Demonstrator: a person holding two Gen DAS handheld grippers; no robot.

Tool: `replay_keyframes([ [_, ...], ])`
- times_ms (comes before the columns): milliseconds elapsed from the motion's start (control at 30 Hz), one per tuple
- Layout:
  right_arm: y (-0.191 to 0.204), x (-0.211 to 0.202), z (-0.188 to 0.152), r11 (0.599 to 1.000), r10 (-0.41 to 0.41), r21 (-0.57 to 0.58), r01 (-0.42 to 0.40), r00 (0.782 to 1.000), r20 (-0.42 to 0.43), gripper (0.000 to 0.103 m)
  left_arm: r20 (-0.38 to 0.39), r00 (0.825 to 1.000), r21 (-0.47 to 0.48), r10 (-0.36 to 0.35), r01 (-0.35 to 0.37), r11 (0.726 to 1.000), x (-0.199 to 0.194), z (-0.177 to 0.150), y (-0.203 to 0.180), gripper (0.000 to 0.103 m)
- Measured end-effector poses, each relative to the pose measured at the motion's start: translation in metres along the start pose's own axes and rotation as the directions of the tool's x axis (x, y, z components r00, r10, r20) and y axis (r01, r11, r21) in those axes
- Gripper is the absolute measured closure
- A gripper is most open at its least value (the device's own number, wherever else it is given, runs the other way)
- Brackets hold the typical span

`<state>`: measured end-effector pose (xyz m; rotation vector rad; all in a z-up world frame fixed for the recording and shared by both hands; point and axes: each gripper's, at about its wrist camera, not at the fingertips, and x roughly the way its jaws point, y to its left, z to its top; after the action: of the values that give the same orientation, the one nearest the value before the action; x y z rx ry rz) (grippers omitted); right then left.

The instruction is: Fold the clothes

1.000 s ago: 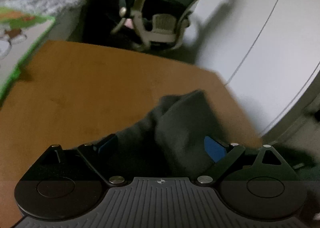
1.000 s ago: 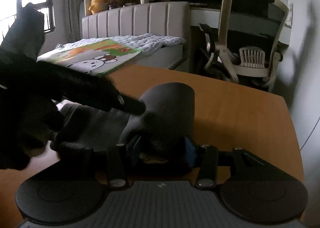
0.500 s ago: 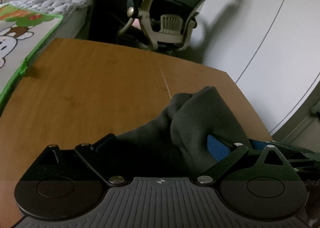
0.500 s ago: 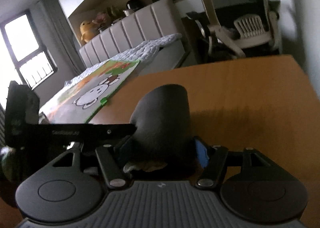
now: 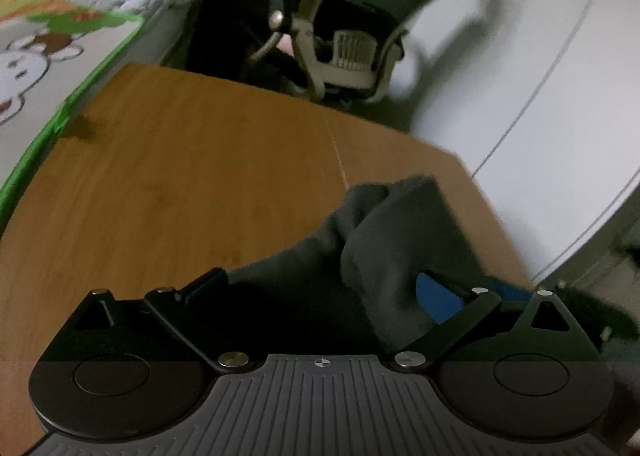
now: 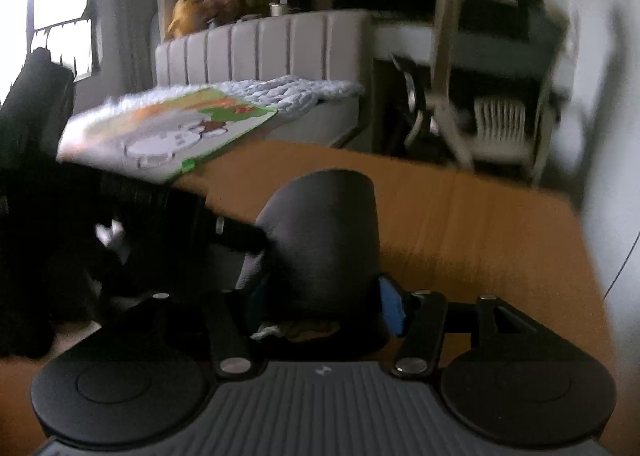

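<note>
A dark grey garment [image 5: 392, 240] lies bunched on the wooden table [image 5: 180, 175]. My left gripper [image 5: 320, 290] straddles it low over the table, its jaws opening at their widest. Cloth lies between them and against the right blue pad [image 5: 436, 296], without being pinched. In the right wrist view a rounded fold of the same garment [image 6: 324, 232] stands up between the blue pads [image 6: 390, 304] of my right gripper [image 6: 322, 302]. Its jaws are closing and press the fold from both sides. A black finger of the left gripper [image 6: 236, 232] reaches in from the left and touches the fold.
A beige office chair [image 5: 352, 43] stands past the table's far edge. Left of the table is a bed with a pale blanket [image 6: 288, 89] and a green-edged cartoon mat [image 6: 180, 127]. A white wall [image 5: 540, 75] runs along the table's right edge.
The right wrist view has swung back level and to the left, the fold still between its pads. The left gripper's jaws have spread slightly around the garment; it has hardly moved.
</note>
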<state>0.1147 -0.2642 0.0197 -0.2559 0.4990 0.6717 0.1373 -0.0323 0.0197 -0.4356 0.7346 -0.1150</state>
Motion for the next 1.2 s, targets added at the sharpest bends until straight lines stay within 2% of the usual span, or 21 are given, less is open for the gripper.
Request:
replay_keyframes([
  [100, 0.024, -0.002, -0.001, 0.988, -0.067, -0.140, 0.070, 0.997, 0.028, 0.048, 0.032, 0.999, -0.027, -0.040, 0.041, 0.999, -0.014, 0.005, 0.001, 0.001],
  [233, 0.045, 0.000, -0.002, 0.965, -0.110, -0.232, 0.119, 0.993, 0.053, 0.049, 0.015, 0.997, 0.010, -0.070, 0.070, 0.998, -0.014, 0.010, -0.012, 0.001],
  [267, 0.049, 0.000, -0.002, 0.960, -0.111, -0.250, 0.122, 0.992, 0.058, 0.049, 0.008, 0.998, 0.030, -0.061, 0.061, 0.998, -0.010, 0.010, -0.017, 0.001],
  [367, 0.051, -0.003, 0.001, 0.960, -0.089, -0.262, 0.102, 0.994, 0.059, 0.049, -0.002, 0.999, 0.100, 0.035, -0.034, 0.994, 0.005, 0.009, -0.026, 0.000],
  [467, 0.033, -0.010, 0.007, 0.987, -0.005, -0.162, 0.011, 0.999, 0.041, 0.048, -0.020, 0.999, 0.079, 0.036, -0.034, 0.996, 0.012, 0.005, -0.016, 0.000],
  [533, 0.010, -0.013, 0.012, 0.996, 0.083, -0.020, -0.082, 0.996, 0.037, 0.036, -0.026, 0.999, 0.054, 0.025, -0.024, 0.998, 0.012, 0.002, -0.008, 0.000],
  [633, -0.019, -0.006, 0.017, 0.975, 0.138, 0.173, -0.141, 0.990, 0.031, 0.034, -0.024, 1.000, 0.044, 0.020, -0.019, 0.999, 0.008, 0.001, 0.002, 0.000],
  [767, -0.023, 0.016, 0.016, 0.953, 0.177, 0.246, -0.174, 0.984, 0.010, 0.033, -0.022, 1.000, 0.025, 0.012, -0.012, 1.000, 0.003, 0.000, 0.013, 0.000],
  [800, -0.024, 0.022, 0.016, 0.948, 0.187, 0.260, -0.182, 0.982, 0.004, 0.036, -0.021, 1.000, 0.020, 0.011, -0.010, 1.000, 0.000, -0.001, 0.015, 0.000],
  [833, -0.019, 0.024, 0.016, 0.955, 0.180, 0.239, -0.175, 0.984, 0.002, 0.042, -0.017, 1.000, 0.012, 0.011, -0.011, 1.000, -0.004, -0.001, 0.018, 0.001],
  [933, 0.009, 0.019, 0.021, 0.991, 0.111, 0.078, -0.111, 0.994, 0.009, 0.045, 0.038, 0.999, -0.016, 0.004, -0.003, 1.000, -0.029, 0.008, 0.031, 0.001],
  [1000, 0.034, 0.015, 0.021, 0.996, 0.054, -0.069, -0.052, 0.998, 0.026, 0.045, 0.082, 0.997, -0.030, 0.004, -0.001, 1.000, -0.048, 0.015, 0.037, 0.001],
  [1100, 0.073, 0.013, 0.017, 0.968, -0.028, -0.247, 0.041, 0.998, 0.059, 0.042, 0.114, 0.993, -0.020, -0.003, 0.005, 1.000, -0.064, 0.020, 0.035, 0.001],
  [1200, 0.099, 0.014, 0.014, 0.934, -0.061, -0.348, 0.085, 0.995, 0.078, 0.033, 0.087, 0.996, 0.020, 0.010, -0.012, 1.000, -0.060, 0.015, 0.027, 0.001],
])
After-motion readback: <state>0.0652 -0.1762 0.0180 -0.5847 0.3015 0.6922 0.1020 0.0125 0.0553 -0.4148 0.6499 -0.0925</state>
